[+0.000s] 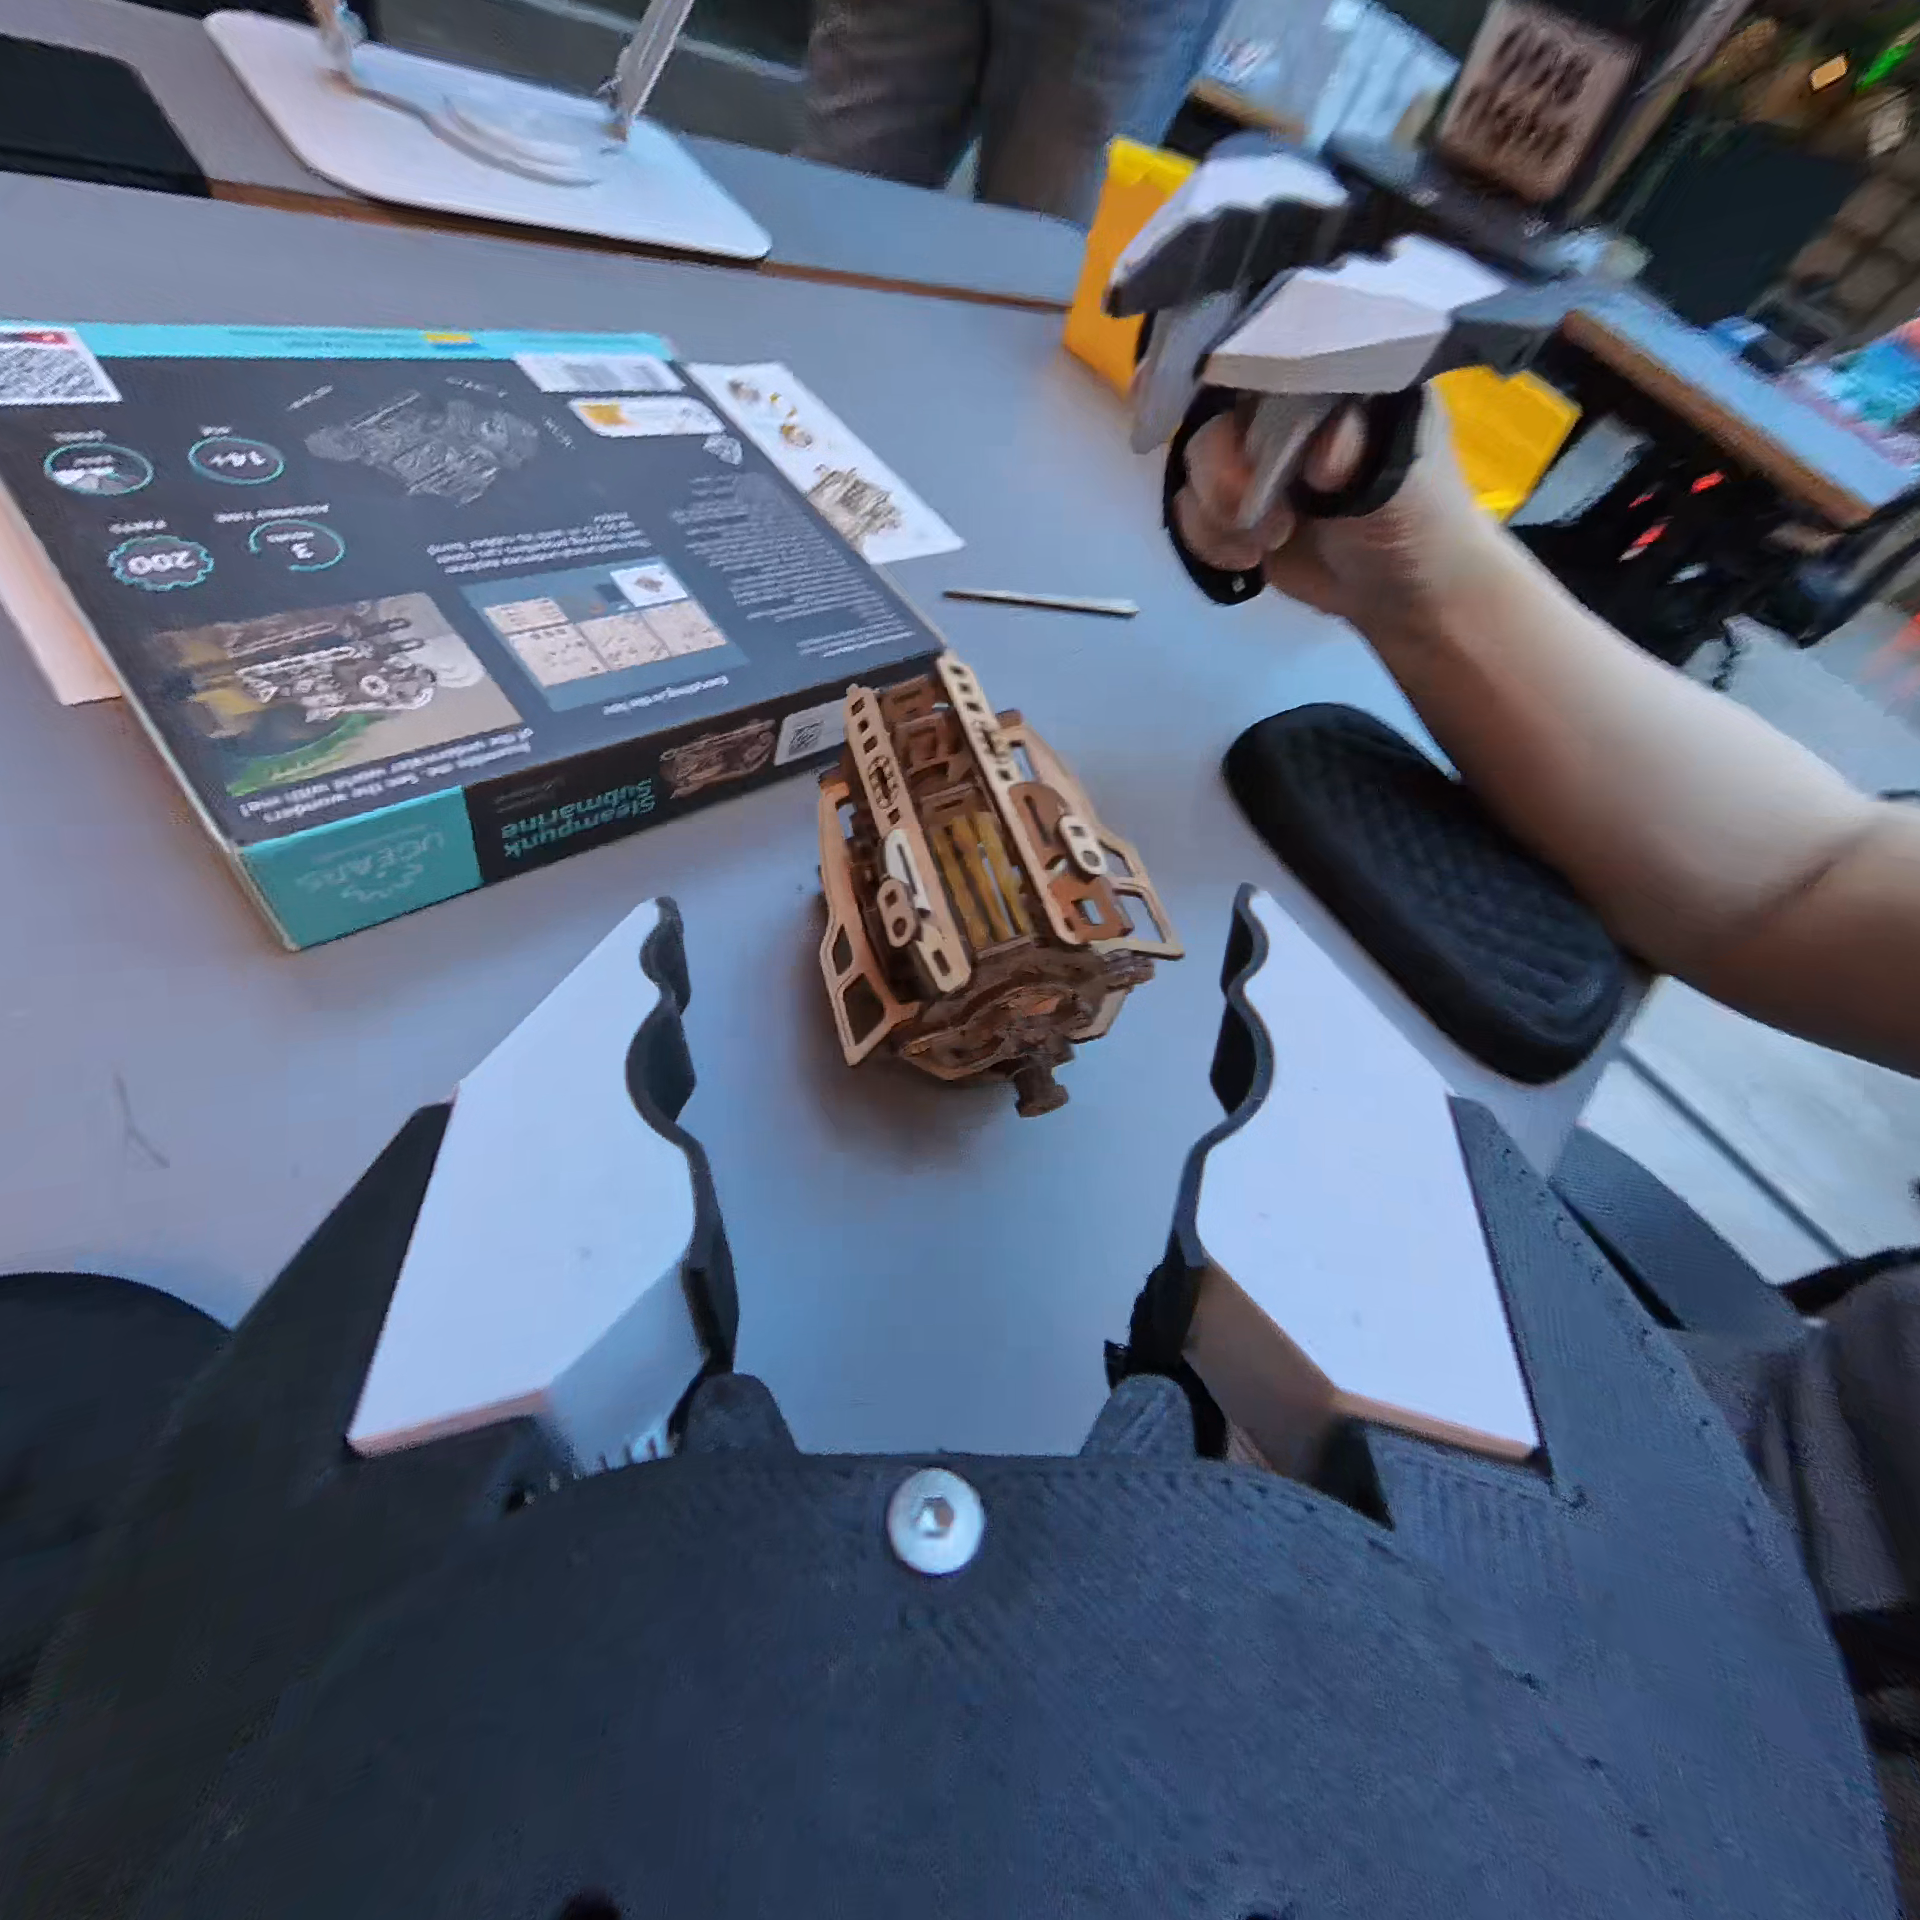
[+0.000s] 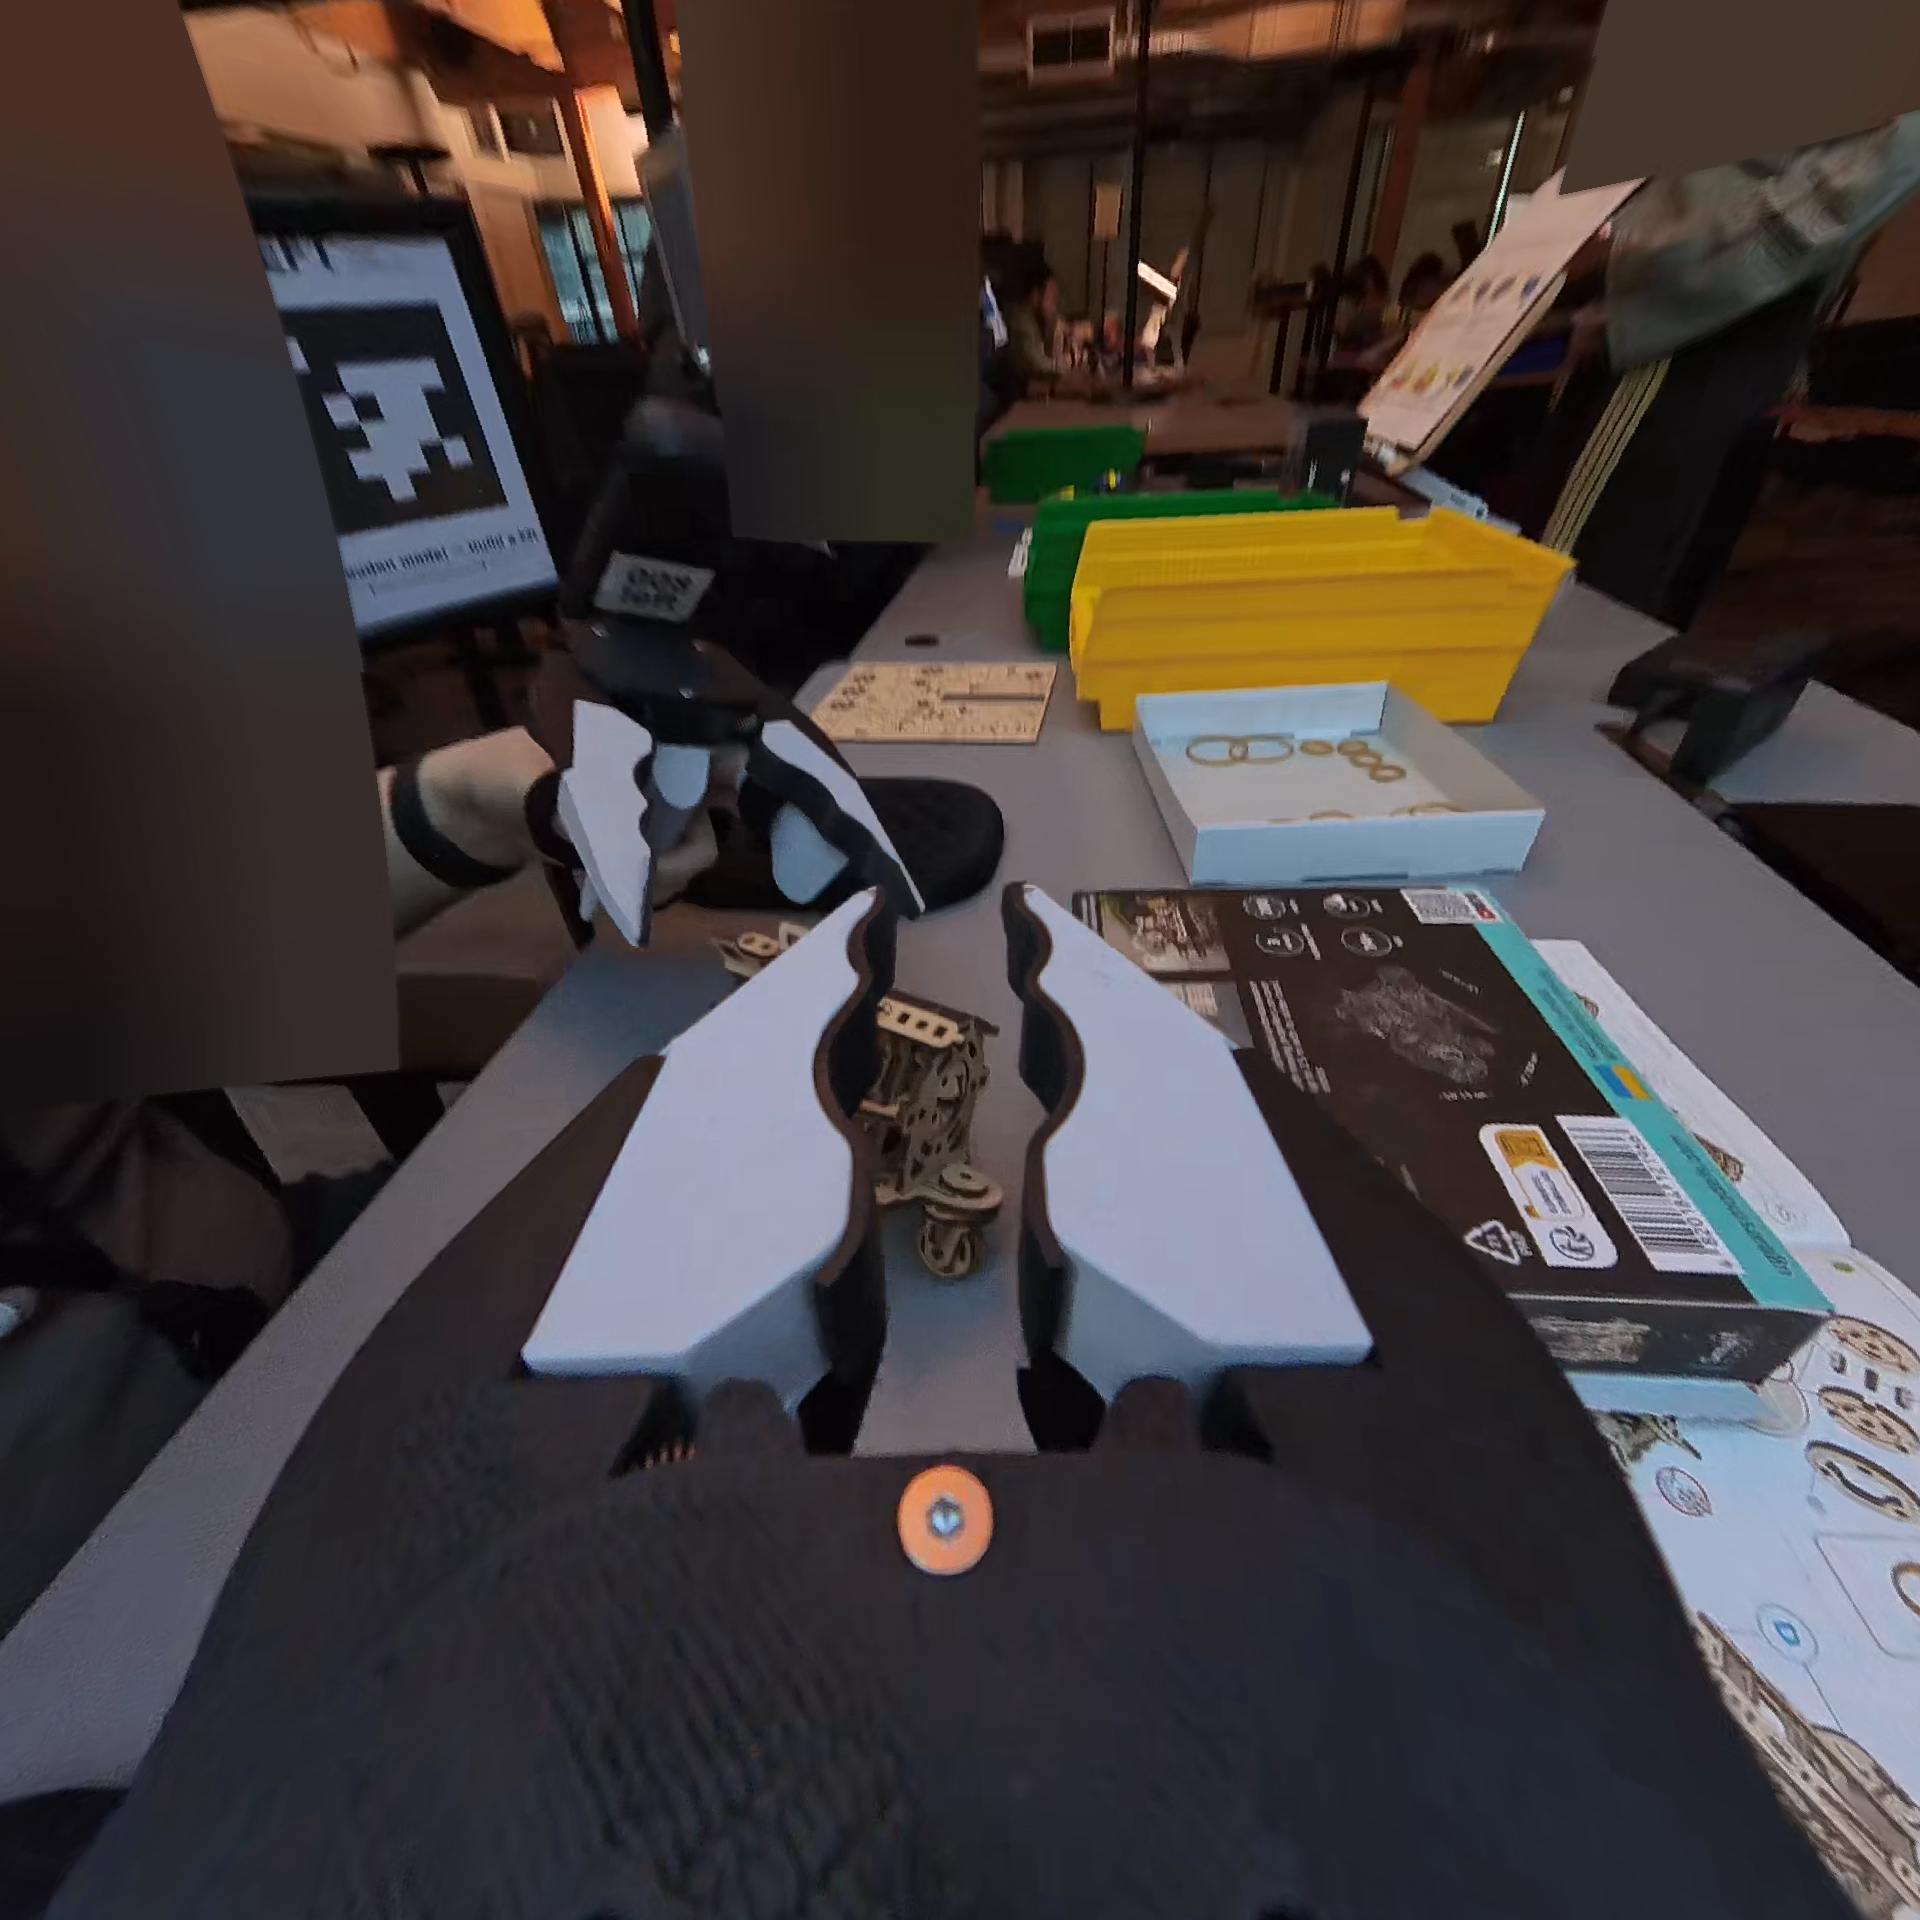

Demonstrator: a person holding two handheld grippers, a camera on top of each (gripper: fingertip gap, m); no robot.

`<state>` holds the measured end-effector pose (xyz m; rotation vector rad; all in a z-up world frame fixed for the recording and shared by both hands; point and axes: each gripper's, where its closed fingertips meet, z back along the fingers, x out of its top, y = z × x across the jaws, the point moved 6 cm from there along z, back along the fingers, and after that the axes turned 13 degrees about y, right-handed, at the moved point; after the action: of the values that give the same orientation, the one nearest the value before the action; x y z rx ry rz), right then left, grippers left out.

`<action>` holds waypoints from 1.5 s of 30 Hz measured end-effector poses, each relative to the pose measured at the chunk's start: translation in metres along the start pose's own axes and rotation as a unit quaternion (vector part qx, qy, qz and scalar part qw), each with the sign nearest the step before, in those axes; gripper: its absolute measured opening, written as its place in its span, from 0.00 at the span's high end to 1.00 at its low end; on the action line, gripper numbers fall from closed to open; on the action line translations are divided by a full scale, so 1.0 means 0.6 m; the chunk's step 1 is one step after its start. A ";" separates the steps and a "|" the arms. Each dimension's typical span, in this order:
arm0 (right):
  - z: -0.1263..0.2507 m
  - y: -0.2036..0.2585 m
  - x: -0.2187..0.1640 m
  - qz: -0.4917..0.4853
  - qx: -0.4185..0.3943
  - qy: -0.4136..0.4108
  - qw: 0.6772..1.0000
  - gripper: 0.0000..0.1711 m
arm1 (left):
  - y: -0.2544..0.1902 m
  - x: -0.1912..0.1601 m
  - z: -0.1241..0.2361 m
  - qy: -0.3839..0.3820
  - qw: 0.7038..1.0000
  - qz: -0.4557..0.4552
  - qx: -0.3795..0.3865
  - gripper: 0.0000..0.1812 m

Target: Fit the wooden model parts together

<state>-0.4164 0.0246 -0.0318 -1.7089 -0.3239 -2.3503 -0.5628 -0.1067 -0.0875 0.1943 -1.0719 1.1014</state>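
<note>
Where bins stand, grey table (image 1: 935,1247), dim workshop

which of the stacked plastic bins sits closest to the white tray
The yellow bins; their stack stands directly behind the white tray, while the green bins sit farther back, left.

This looks like a shared workshop or maker space. Long grey desks (image 2: 1714,997) stand in rows, and stacked yellow bins (image 2: 1299,613) and green bins (image 2: 1122,520) sit beside a white tray (image 2: 1351,831) of small rings. A kit box (image 1: 416,582), a laser-cut wooden sheet (image 2: 935,701) and printed instruction sheets (image 2: 1766,1455) lie about. A black-and-white marker board (image 2: 400,416) stands on an easel. Farther back, dim and blurred, people seem to sit at other desks.
</note>
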 end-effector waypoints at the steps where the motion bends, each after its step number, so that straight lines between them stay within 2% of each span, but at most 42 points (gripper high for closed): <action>1: -0.010 -0.001 -0.007 0.011 -0.005 0.026 1.000 0.88 | -0.001 -0.001 -0.012 0.015 0.999 0.001 0.028 0.42; 7: -0.041 0.000 -0.033 0.059 -0.042 0.113 0.991 0.88 | -0.017 0.004 -0.050 0.043 0.997 -0.005 0.062 0.39; 12: -0.033 -0.006 -0.040 0.057 -0.055 0.119 0.990 0.88 | -0.011 -0.006 -0.066 0.062 0.994 -0.012 0.087 0.43; 24: -0.025 -0.007 -0.042 0.049 -0.047 0.109 0.992 0.88 | 0.012 -0.014 -0.022 0.047 0.997 0.000 0.061 0.51; 29: -0.032 0.013 -0.056 0.047 -0.038 0.105 0.993 0.86 | 0.039 -0.004 -0.004 0.055 0.991 -0.031 0.119 0.52; 31: -0.035 0.025 -0.065 0.039 -0.025 0.091 0.995 0.85 | 0.037 0.004 0.002 0.053 0.993 -0.036 0.094 0.52; 34: -0.040 0.031 -0.072 0.030 -0.021 0.090 0.995 0.85 | 0.013 0.018 0.006 0.031 0.999 -0.025 -0.003 0.50; 36: -0.042 0.035 -0.067 0.024 -0.010 0.085 0.996 0.85 | 0.001 0.018 0.000 0.044 0.998 -0.045 -0.021 0.47; 40: -0.044 0.031 -0.067 -0.024 0.000 0.086 0.996 0.85 | -0.009 0.014 -0.030 0.077 0.989 -0.124 0.039 0.43; 42: -0.045 0.034 -0.066 -0.056 0.032 0.079 0.995 0.83 | -0.002 0.010 -0.043 0.101 0.982 -0.143 0.069 0.44; 45: -0.045 0.030 -0.073 -0.055 0.030 0.087 0.994 0.83 | 0.012 0.003 -0.050 0.129 0.976 -0.151 0.085 0.47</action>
<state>-0.4222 0.0016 -0.0806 -1.4821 -0.4627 -2.5200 -0.5504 -0.0836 -0.1045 0.3301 -0.6887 0.9124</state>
